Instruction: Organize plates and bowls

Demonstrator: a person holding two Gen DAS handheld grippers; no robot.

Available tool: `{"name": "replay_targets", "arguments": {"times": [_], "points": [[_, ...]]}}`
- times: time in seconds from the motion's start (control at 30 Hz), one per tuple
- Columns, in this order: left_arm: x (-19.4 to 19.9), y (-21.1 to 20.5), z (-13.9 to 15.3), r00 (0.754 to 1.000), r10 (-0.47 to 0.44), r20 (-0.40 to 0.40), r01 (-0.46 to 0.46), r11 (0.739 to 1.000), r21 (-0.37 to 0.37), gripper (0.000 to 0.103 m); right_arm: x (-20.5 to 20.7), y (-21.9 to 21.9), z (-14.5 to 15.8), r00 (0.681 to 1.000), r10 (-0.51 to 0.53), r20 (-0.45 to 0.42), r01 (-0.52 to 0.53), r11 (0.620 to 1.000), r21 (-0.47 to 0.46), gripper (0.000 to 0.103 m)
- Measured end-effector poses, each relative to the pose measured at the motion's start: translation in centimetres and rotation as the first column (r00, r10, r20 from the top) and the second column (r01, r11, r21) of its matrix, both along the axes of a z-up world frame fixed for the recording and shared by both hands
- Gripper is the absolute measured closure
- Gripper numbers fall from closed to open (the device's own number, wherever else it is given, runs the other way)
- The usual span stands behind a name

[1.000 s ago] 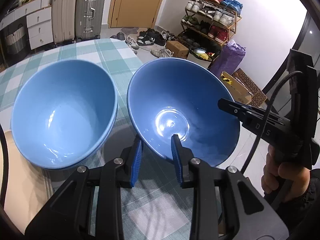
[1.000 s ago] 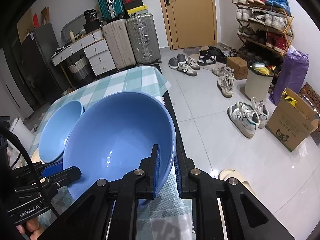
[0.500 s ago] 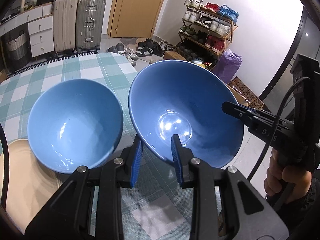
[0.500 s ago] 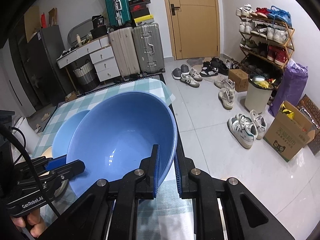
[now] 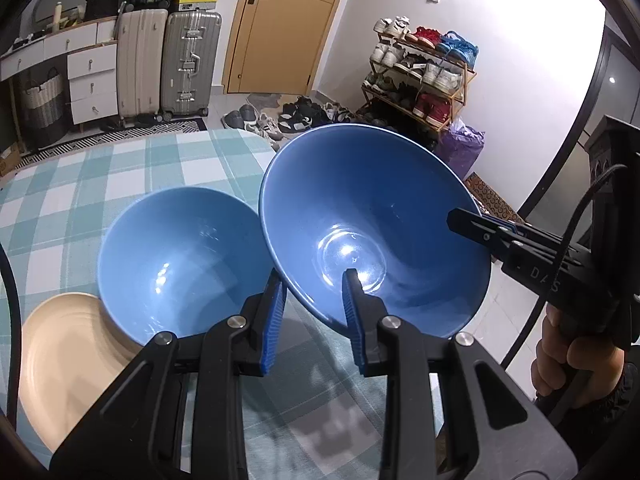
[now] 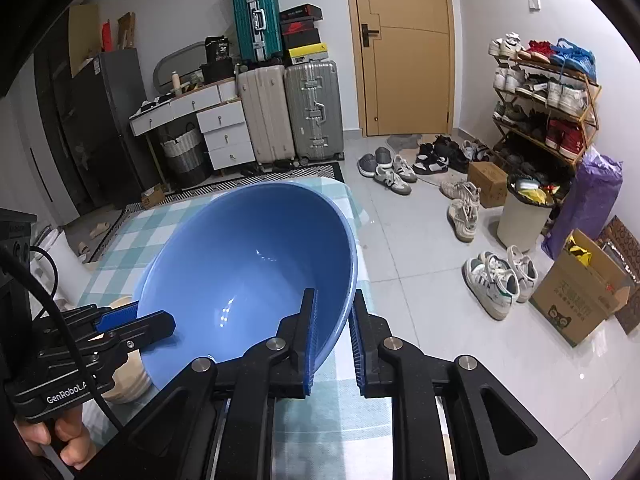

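A large blue bowl hangs tilted above the checked table, carried by both grippers. My left gripper is shut on its near rim, one finger inside and one outside. My right gripper clamps the rim on the opposite side. In the right wrist view the same bowl fills the middle, with my right gripper shut on its edge and my left gripper on its left rim. A second blue bowl sits on the table, against a beige plate.
The table's right edge drops to a tiled floor with scattered shoes, a cardboard box and a bin. Suitcases, drawers and a shoe rack line the walls. A hand holds the right gripper.
Both grippers have risen with the bowl between them. The second bowl and the table look smaller and lower, and the beige plate has come into view at lower left.
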State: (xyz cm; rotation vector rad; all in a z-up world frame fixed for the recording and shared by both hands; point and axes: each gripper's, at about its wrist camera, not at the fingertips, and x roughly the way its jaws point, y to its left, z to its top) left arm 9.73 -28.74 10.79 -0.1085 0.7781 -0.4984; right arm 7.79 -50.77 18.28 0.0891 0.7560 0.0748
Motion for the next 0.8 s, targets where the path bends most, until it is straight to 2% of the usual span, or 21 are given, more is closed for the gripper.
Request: {"name": "replay_targets", "arguments": {"times": [0.43,0.8], "points": [[-1.4,4.8,2.9,0.998,0.060,0.028,-0.059,0.998,-0.012,0.077,1.3,4.5,1.2,0.998,0.060,0.016,-0.060,0.998,0.004,0.087],[-0.5,8.1,3.6,0.994,0.099,0.036,-0.099,0.995,-0.003,0.077,3.5,7.6,1.0,0.996,0.088,0.007,-0.088,0.996,0.005,0.086]]}}
